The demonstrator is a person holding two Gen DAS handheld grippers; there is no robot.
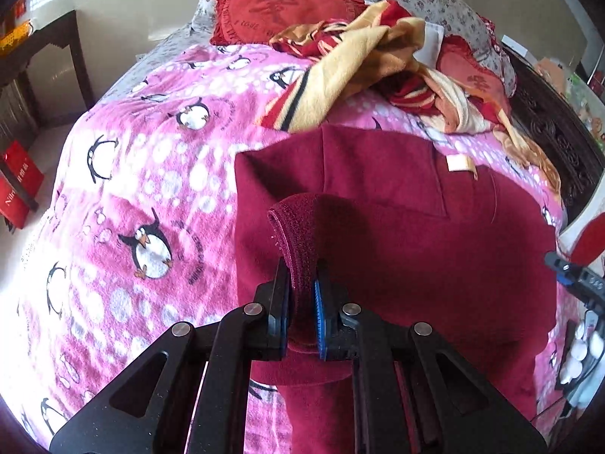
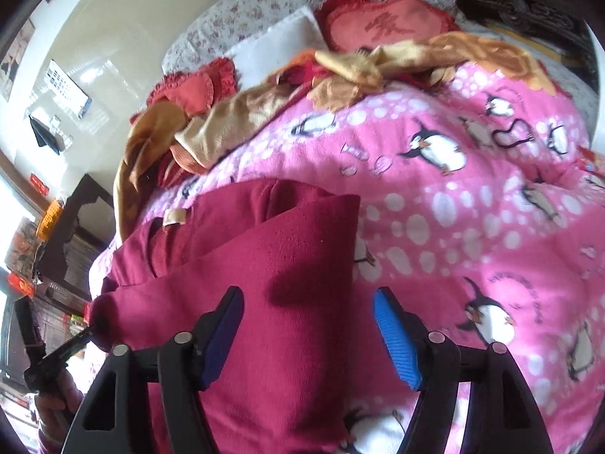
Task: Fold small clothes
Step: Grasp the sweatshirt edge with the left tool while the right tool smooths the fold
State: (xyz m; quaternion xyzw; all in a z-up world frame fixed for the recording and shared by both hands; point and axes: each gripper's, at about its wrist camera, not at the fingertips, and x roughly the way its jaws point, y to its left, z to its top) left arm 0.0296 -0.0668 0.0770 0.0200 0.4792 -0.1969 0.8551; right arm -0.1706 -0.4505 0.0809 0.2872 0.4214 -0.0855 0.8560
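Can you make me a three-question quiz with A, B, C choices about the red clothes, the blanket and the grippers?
1. Where does the dark red knitted garment lie?
A. on the pink penguin-print fleece blanket
B. on the floor
C. on a chair

2. What colour is the small fabric label on the garment?
A. green
B. cream
C. black

3. What is the left gripper doing?
A. hanging open
B. holding a pillow
C. pinching a ribbed edge of the garment

Answers: 1 A, the blanket shows all around it. 2 B, the tag is pale cream. 3 C, its pads squeeze the ribbed cloth, while the right gripper is open above the garment.
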